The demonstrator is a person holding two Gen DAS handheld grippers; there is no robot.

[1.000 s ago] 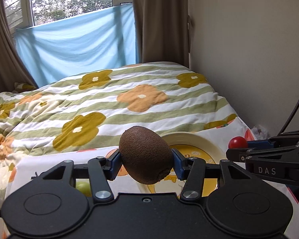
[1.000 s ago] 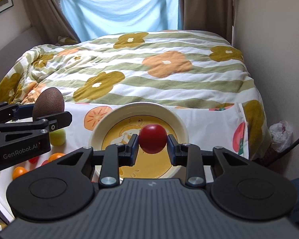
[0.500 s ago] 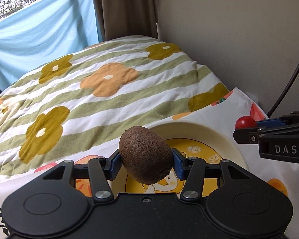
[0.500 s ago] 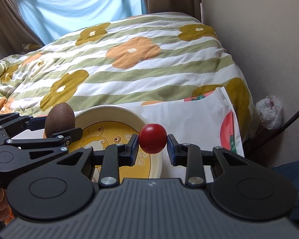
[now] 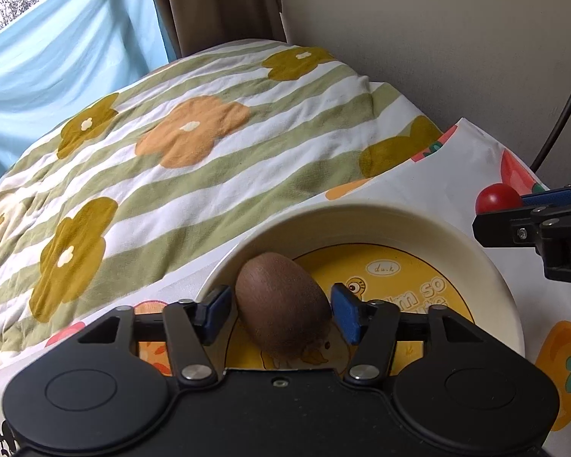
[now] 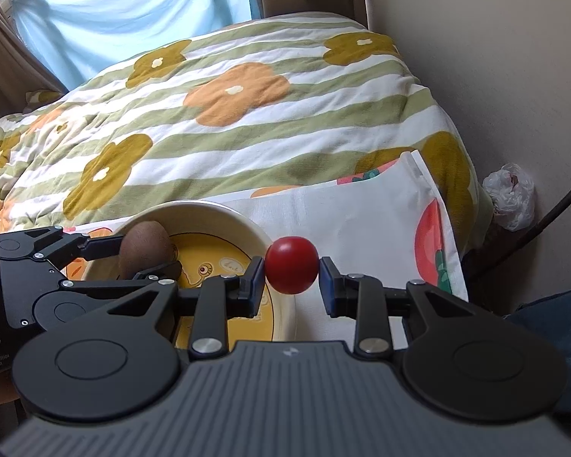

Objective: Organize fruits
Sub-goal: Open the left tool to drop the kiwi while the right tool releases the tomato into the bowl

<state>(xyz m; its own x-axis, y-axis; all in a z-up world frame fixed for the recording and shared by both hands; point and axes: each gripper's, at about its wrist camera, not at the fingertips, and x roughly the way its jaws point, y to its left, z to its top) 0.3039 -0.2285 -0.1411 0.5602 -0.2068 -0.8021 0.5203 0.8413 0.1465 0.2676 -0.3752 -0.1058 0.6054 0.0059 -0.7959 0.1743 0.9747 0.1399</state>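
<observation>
Resting inside the bowl (image 5: 380,224), against its left wall, a kiwi (image 5: 281,304) is being flanked by the left gripper (image 5: 283,310) — the jaws are parted and a gap is showing at each blue pad, so the fruit is released. A tomato (image 6: 292,264) is being clamped between the pads of the right gripper (image 6: 291,276), just past the bowl's right rim, above the fruit-print cloth (image 6: 361,224). A flowered quilt (image 6: 228,106) is being seen behind.
</observation>
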